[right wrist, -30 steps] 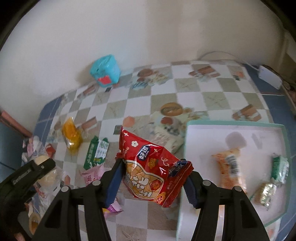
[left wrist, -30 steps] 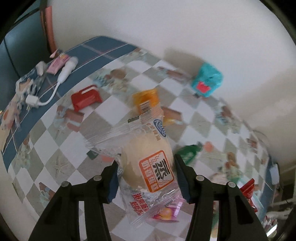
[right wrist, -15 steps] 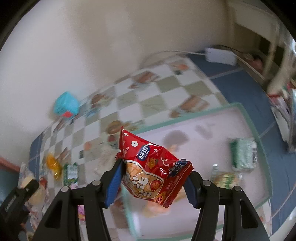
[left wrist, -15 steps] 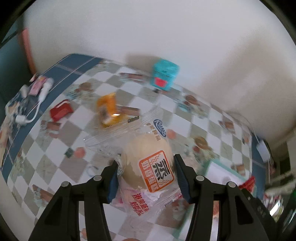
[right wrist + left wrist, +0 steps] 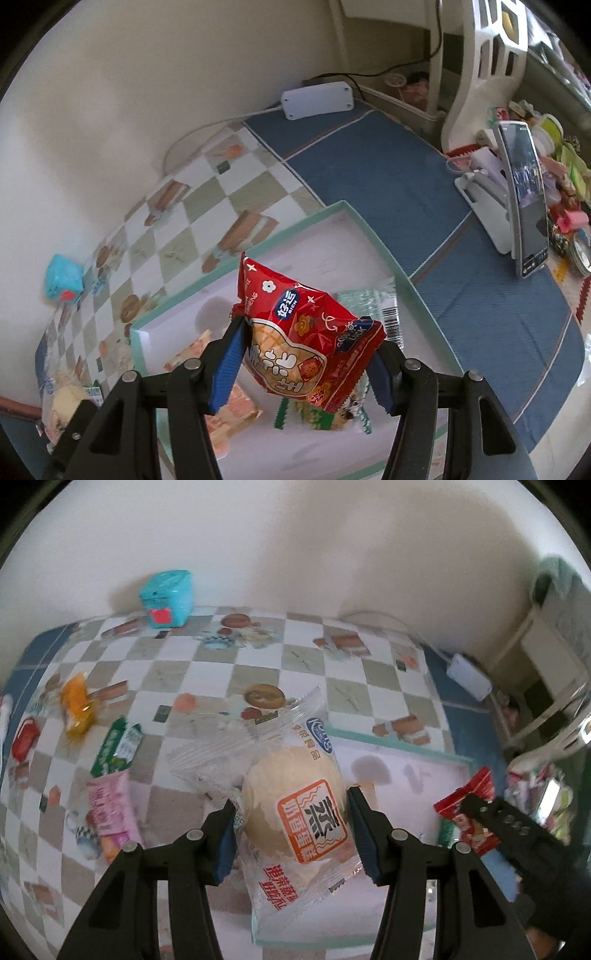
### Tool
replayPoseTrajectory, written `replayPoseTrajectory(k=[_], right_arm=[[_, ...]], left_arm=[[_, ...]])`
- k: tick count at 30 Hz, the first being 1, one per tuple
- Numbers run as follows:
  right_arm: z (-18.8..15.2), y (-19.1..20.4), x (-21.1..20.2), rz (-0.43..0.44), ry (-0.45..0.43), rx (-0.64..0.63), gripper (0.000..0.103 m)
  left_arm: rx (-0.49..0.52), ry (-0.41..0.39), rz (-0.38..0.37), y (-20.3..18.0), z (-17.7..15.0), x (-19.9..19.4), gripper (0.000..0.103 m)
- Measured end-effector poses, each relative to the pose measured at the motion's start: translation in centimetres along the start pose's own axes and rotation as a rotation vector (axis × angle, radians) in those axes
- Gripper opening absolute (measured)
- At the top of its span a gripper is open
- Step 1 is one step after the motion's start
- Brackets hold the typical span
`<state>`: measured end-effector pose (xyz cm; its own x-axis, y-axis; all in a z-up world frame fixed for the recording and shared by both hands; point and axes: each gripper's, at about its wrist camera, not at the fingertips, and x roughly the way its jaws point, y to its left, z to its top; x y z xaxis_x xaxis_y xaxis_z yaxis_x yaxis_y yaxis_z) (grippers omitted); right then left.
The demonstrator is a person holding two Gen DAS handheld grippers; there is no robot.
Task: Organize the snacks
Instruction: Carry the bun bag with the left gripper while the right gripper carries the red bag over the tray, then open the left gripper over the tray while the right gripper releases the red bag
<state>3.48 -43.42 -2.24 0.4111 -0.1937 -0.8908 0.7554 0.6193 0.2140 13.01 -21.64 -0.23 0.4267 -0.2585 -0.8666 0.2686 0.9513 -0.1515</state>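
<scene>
Checkered surface (image 5: 258, 664) and white wall frame both carries. Left gripper (image 5: 291, 827), clamped on the clear-wrapped bun (image 5: 295, 805), has swung over the tray (image 5: 406, 746) edge; right gripper (image 5: 306, 358), pinching the red snack bag (image 5: 306, 339), now hangs above the tray's packets. A second ago both hung over loose snacks; release seems next.

Home (patterned tablecloth (image 5: 303, 661), phone stand (image 5: 487, 206))
</scene>
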Motion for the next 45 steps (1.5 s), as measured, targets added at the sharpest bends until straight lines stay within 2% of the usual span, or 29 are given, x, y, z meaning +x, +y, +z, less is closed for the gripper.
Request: replayPoseTrajectory(k=[8, 15, 22, 23, 25, 26, 28, 35, 37, 38, 39, 45], right_arm=[[0.3, 0.4, 2.3, -0.01, 0.033, -0.01, 0.063], [0.3, 0.5, 4.2, -0.015, 0.067, 0.002, 0.063], [0.3, 0.9, 4.6, -0.014, 0.075, -0.003, 0.064], [0.3, 1.0, 4.6, -0.013, 0.077, -0.006, 0.065], [0.4, 1.1, 4.5, -0.009, 0.078, -0.008, 0.069], [0.3, 1.2, 4.4, -0.006, 0.075, -0.012, 0.07], [0.3, 1.4, 4.2, -0.008, 0.069, -0.02, 0.077], [-0.3, 2.2, 3.4, 0.018, 0.044, -0.047, 0.086], [-0.5, 2.4, 3.1, 0.032, 0.034, -0.05, 0.088], [-0.6, 2.4, 3.0, 0.04, 0.029, -0.05, 0.091], [-0.6, 2.4, 2.8, 0.045, 0.026, -0.048, 0.103], [-1.2, 2.7, 2.0, 0.054, 0.019, -0.048, 0.103]], left_arm=[[0.045, 0.047, 0.092, -1.0, -0.4, 4.9, 0.056], [0.061, 0.071, 0.042, -2.1, -0.4, 7.0, 0.056], [0.076, 0.093, -0.004, -3.0, -0.6, 7.2, 0.057], [0.073, 0.092, -0.002, -2.9, -0.6, 7.0, 0.059], [0.063, 0.092, -0.003, -2.5, -0.5, 6.6, 0.08], [0.06, 0.092, -0.01, -2.4, -0.5, 6.5, 0.083], [0.051, 0.089, -0.02, -2.1, -0.4, 5.9, 0.083], [-0.029, 0.061, -0.006, 0.3, 0.0, 3.8, 0.085], [-0.09, 0.069, -0.023, 1.7, 0.0, 3.4, 0.097], [-0.107, 0.066, -0.022, 2.1, 0.0, 3.2, 0.098], [-0.13, 0.057, -0.011, 2.8, 0.0, 2.9, 0.098], [-0.174, 0.041, 0.045, 4.9, -0.4, 1.8, 0.098]])
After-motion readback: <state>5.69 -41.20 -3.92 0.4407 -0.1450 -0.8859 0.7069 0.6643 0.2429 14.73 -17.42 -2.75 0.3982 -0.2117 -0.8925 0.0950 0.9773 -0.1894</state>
